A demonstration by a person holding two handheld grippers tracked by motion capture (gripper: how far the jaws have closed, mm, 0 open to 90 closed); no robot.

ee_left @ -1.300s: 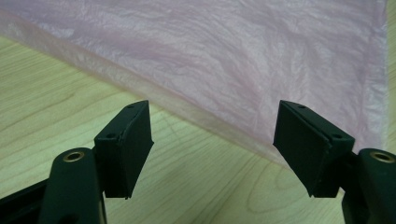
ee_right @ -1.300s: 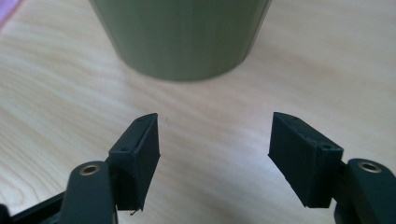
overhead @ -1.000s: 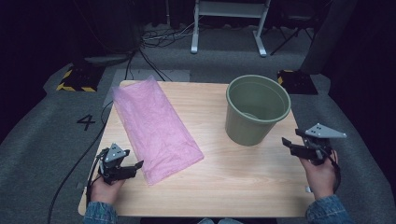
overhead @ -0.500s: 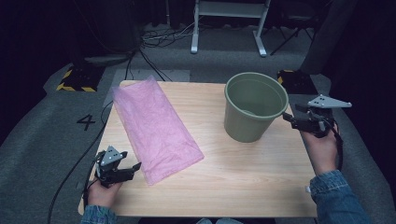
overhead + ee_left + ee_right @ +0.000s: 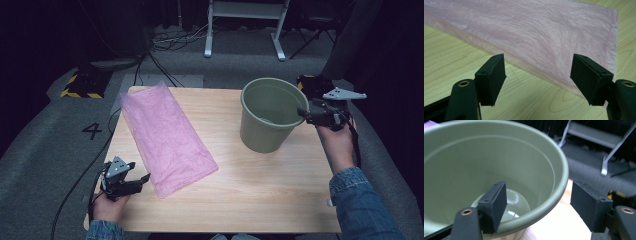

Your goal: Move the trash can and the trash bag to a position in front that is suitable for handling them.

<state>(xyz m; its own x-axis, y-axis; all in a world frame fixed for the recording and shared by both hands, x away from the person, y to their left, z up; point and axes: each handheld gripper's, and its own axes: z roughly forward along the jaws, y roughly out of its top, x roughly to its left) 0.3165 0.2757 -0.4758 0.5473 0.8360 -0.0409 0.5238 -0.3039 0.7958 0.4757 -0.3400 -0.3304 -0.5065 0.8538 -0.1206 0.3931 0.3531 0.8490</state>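
Bucket (image 5: pixel 267 117) (smooth green plastic), round, tapered

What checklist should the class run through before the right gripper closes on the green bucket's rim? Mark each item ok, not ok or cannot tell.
1. Right gripper jaws open, having just widened: ok.
2. Green bucket rim between the jaws: ok.
3. Pads pressing on the rim: not ok.
4. Bucket upright on the table: ok.
5. Left gripper open beside the pink bag: ok.
6. Bucket inside free of objects: ok.
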